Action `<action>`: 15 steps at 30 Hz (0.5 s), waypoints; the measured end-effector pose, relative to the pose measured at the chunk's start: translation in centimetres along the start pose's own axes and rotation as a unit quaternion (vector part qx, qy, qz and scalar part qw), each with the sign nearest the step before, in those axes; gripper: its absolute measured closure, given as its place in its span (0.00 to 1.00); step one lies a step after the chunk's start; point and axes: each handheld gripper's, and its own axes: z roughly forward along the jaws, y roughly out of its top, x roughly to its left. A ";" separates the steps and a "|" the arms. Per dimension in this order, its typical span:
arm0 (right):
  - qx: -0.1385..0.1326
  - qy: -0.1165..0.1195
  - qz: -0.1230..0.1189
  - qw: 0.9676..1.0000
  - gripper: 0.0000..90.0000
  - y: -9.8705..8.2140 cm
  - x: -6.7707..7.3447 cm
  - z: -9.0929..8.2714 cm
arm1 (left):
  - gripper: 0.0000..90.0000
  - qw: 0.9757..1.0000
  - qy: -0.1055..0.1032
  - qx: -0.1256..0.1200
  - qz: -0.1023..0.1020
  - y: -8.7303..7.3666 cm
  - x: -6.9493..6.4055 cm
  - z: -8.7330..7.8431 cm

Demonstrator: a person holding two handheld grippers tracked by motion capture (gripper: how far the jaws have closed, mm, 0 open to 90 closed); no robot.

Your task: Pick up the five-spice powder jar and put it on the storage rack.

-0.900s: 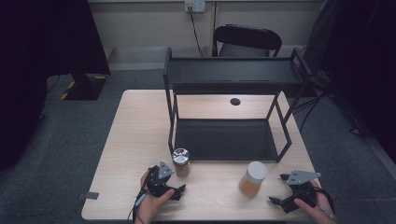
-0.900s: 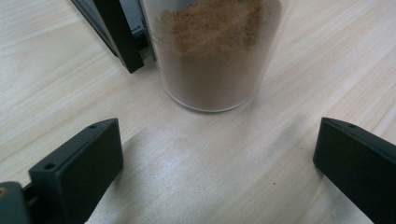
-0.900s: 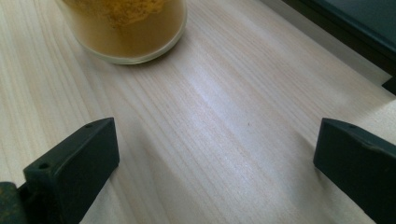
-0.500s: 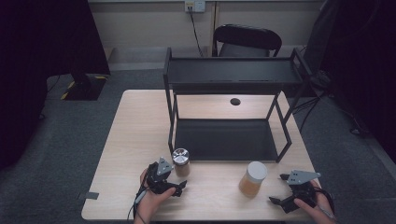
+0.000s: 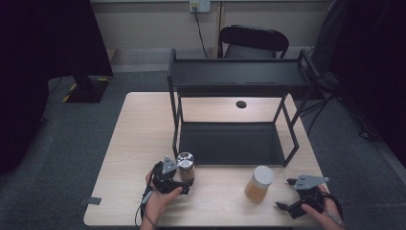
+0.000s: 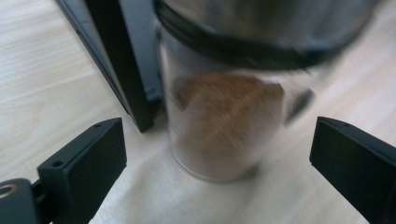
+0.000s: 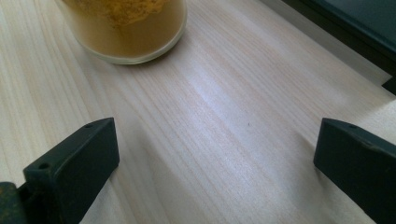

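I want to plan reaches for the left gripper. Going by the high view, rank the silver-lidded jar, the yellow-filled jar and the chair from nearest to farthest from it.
1. Silver-lidded jar, right beside the left gripper.
2. Yellow-filled jar, further right on the table.
3. Chair, beyond the table's far edge, behind the black rack.

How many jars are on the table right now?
2. A silver-lidded jar of brown powder stands by the shelf rack's front-left leg, just ahead of the left tool. A pale-lidded jar of yellow powder stands front-right, apart from the right tool.

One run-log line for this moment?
left gripper: open, at silver-lid jar | right gripper: open, near yellow jar | rack: empty
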 end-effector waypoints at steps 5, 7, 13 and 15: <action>0.000 0.000 0.000 1.000 0.00 0.0 0.0 0.0 | 0.09 1.000 0.011 -0.011 -0.003 0.2 -0.3 0.7; 0.000 0.000 0.000 1.000 0.00 0.0 0.0 0.0 | 0.11 1.000 0.014 -0.012 -0.008 0.2 -0.3 0.8; 0.000 0.000 0.000 1.000 0.00 0.0 0.0 0.0 | 0.09 1.000 0.015 -0.013 -0.009 0.2 -0.3 1.0; 0.000 0.000 0.000 1.000 0.00 0.0 0.0 0.0 | 0.10 1.000 0.017 -0.016 -0.010 0.0 -0.4 1.0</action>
